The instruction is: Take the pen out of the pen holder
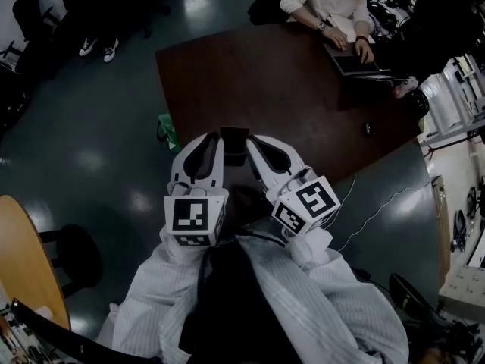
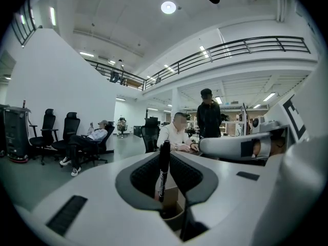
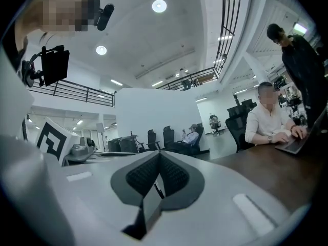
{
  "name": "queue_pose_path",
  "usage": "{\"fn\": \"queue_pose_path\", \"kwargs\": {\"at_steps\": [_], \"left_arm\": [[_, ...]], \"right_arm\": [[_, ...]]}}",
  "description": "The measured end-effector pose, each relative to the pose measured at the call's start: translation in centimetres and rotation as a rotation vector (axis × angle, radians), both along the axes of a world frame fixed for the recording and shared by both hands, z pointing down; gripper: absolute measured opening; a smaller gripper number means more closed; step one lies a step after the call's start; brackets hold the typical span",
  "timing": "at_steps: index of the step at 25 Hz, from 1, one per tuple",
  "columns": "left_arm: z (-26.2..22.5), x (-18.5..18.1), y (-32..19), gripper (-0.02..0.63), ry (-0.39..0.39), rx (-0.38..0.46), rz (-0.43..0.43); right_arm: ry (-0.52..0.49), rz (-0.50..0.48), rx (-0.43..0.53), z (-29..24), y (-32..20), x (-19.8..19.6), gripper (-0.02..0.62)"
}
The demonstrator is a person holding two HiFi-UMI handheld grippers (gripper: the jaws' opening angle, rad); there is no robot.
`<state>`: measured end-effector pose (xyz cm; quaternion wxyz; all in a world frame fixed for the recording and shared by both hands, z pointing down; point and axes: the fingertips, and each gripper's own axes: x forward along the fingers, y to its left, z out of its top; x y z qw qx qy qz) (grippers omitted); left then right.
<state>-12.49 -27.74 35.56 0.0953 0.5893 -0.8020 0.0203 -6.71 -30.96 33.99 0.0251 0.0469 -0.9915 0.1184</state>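
A black pen (image 2: pixel 163 170) with pale print stands upright in a brown pen holder (image 2: pixel 171 198). My left gripper (image 2: pixel 166 155) is shut on the holder, low in the hollow between its pads; the pen's top rises free above them. In the head view both grippers are held up side by side before my chest, the left gripper (image 1: pixel 216 137) and right gripper (image 1: pixel 251 139) with tips close together and a dark block (image 1: pixel 235 135) between them. The right gripper (image 3: pixel 159 155) has its tips together; a thin dark line in its gap is too small to name. Its fingertip (image 2: pixel 205 145) stays right of the pen, apart.
A dark brown table (image 1: pixel 265 82) lies ahead, with a seated person at a laptop (image 1: pixel 356 63) at its far right and another person standing beside. Office chairs (image 2: pixel 48 132) line the left wall. A round wooden table (image 1: pixel 23 256) is at my left. A white cable (image 1: pixel 364 218) crosses the floor.
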Motion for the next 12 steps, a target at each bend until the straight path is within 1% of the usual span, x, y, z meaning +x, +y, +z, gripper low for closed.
{"fn": "queue_pose_path", "kwargs": {"at_steps": [12], "left_arm": [[0.01,0.33,-0.37,0.061,-0.006,-0.001,0.010]], "right_arm": [[-0.011,0.010,-0.013,-0.03,0.02,0.46,0.002]]}}
